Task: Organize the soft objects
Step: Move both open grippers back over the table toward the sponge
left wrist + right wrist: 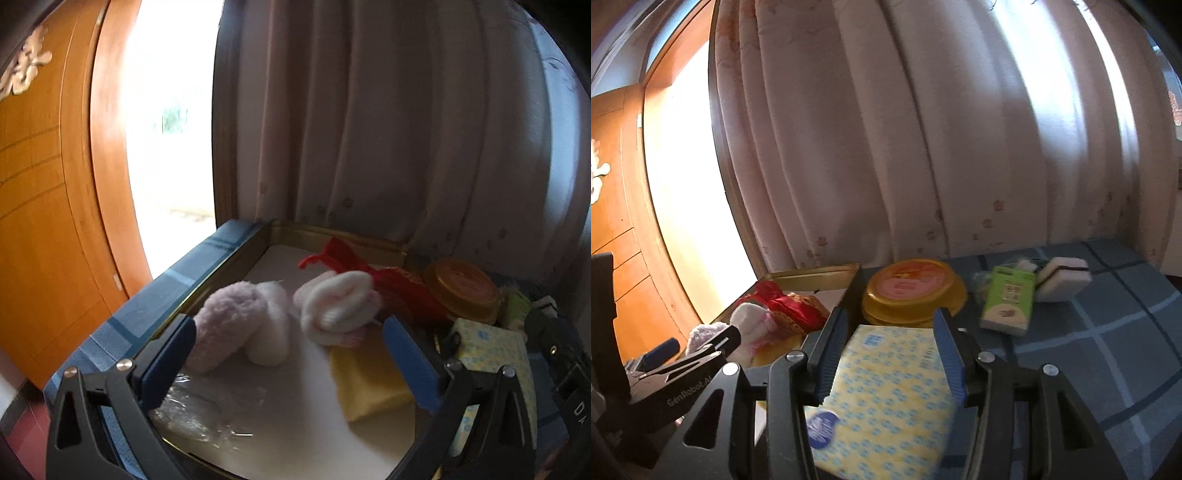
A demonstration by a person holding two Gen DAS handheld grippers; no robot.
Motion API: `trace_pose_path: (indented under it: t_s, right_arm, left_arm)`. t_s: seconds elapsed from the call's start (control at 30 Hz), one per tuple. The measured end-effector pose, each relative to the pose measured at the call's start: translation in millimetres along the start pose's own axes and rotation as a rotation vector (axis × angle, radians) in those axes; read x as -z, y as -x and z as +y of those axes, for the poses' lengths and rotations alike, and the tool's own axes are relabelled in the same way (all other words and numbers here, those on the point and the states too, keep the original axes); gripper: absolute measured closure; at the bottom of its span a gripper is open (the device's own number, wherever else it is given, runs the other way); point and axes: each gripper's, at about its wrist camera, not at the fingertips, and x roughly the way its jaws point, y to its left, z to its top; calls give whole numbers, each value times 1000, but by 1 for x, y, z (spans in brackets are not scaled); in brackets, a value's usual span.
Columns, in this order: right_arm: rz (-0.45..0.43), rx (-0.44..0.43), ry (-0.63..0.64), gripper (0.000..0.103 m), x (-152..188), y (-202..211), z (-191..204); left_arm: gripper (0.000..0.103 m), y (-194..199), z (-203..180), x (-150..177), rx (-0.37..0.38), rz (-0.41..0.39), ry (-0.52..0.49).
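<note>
Only the right wrist view shows the sponge (1062, 278) on the blue cloth (1108, 332).

Daylight was admitted through a doorway (173, 122) at the left, blown out to white glare. The curtain (923, 147) was streaked with soft shadows. Both fisheye views were blurred and bowed at their dark-cornered edges.

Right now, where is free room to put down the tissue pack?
Inside the tray: bare white floor between the pink fluffy piece, yellow cloth and plastic wrap. Also checked cloth right of the green packet. Crowded around the gold tin.
</note>
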Motion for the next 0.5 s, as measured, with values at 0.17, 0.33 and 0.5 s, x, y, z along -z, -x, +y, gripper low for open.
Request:
trace_pose_path:
  t_s: [0.17, 0.33, 0.5]
  right_arm:
    - [-5, 48, 34, 52, 4, 6, -16]
    - [20, 101, -6, 52, 5, 10, -43]
    - [22, 135, -12, 52, 4, 12, -62]
  left_arm:
    - [0, 15, -15, 7, 22, -34, 1]
    - [0, 24, -40, 16, 74, -28, -35]
    - [0, 24, -63, 18, 111, -21, -88]
